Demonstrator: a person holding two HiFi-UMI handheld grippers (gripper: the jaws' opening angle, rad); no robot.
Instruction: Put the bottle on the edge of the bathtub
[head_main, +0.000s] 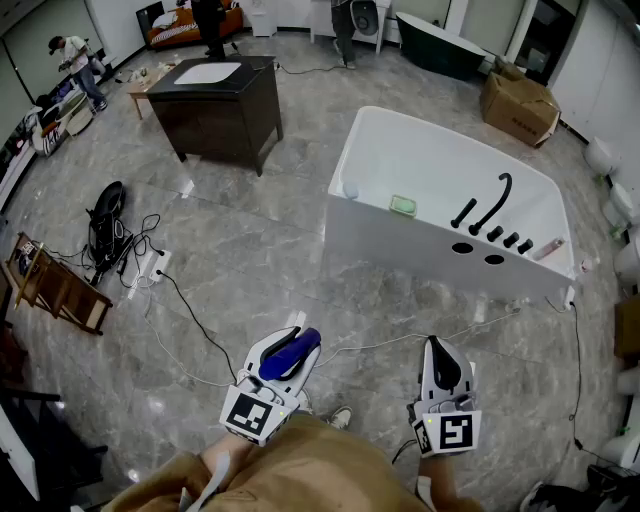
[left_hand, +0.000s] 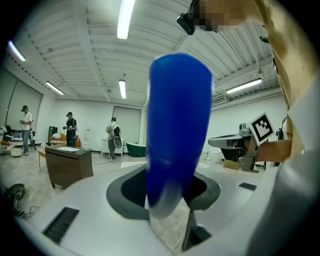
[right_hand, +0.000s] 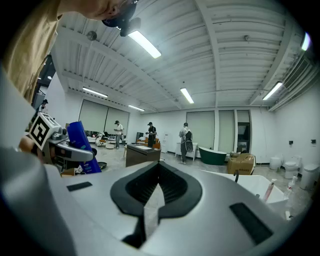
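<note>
Left gripper (head_main: 298, 338): pinches blue bottle (left_hand: 177, 135), well short of the bathtub (head_main: 400, 245).
Right gripper (right_hand: 158, 175): jaws pressed together, empty.
Head view only: green object (head_main: 403, 205) inside bathtub.
Floor (head_main: 250, 260): grey marble, cables (head_main: 190, 315).

Bottle (left_hand: 177, 130) blurred at its lower end, items (head_main: 403, 206) on the bathtub (head_main: 420, 250) rim too small to be named, person (head_main: 300, 470) cut off by the bottom edge

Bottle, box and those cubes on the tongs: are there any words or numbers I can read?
No words or numbers here can be read.
bottle: pale print, too blurred to read.
box: reddish print, too small to read.
marker cubes: only black-and-white square patterns, no letters.
</note>
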